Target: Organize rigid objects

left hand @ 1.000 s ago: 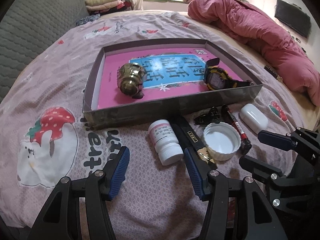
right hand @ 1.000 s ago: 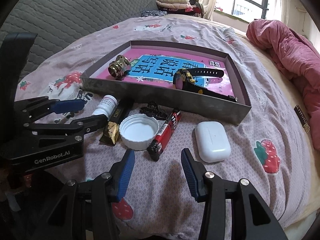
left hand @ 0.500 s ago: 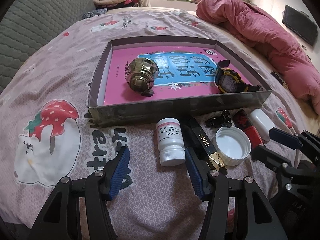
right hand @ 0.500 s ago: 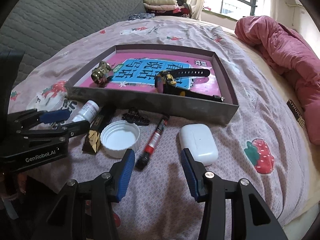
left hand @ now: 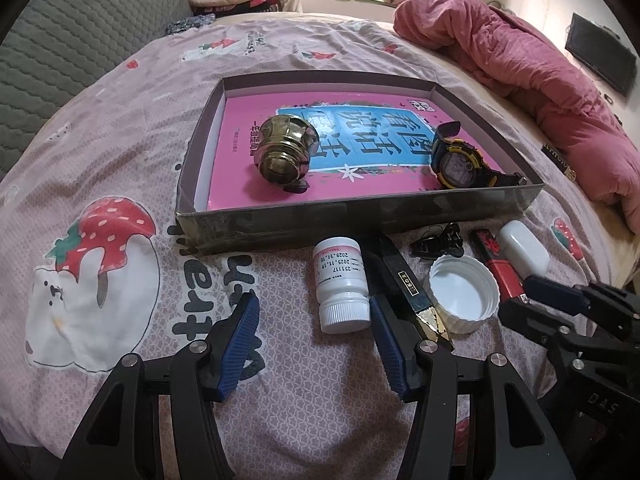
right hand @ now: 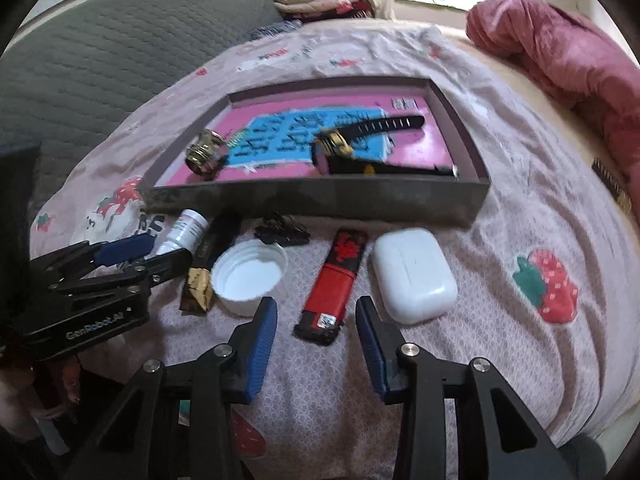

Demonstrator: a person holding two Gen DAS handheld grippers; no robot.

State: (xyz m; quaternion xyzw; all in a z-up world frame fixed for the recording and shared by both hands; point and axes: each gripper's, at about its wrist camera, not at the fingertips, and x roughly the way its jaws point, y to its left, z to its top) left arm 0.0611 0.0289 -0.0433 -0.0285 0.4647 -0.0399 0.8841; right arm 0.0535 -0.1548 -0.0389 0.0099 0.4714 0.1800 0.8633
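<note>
- Left gripper (left hand: pixel 314 342): jaws spread, nothing pinched. The white pill bottle (left hand: pixel 342 285) lies on the bedspread (left hand: pixel 120 128) just ahead of the tips, cap end nearest them, close to the right-hand pad.
- Ahead of the bottle: the shallow cardboard tray (left hand: pixel 360 220), its near wall facing the left gripper. Inside, on a pink book cover, a brass knob (left hand: pixel 286 154) at left and a digital watch (left hand: pixel 458 162) at right.
- Right of the bottle: a black and gold bar (left hand: pixel 412 292), then a white jar lid (left hand: pixel 464 294) open side up, a black hair clip (left hand: pixel 438 240) beyond it.
- Right gripper (right hand: pixel 316 320): jaws closing, pads not touching anything. The red lighter (right hand: pixel 334 286) lies lengthwise, its near end just ahead of the gap between the pads.
- Just right of the lighter: a white earbud case (right hand: pixel 414 274), beside the right-hand pad's tip.
</note>
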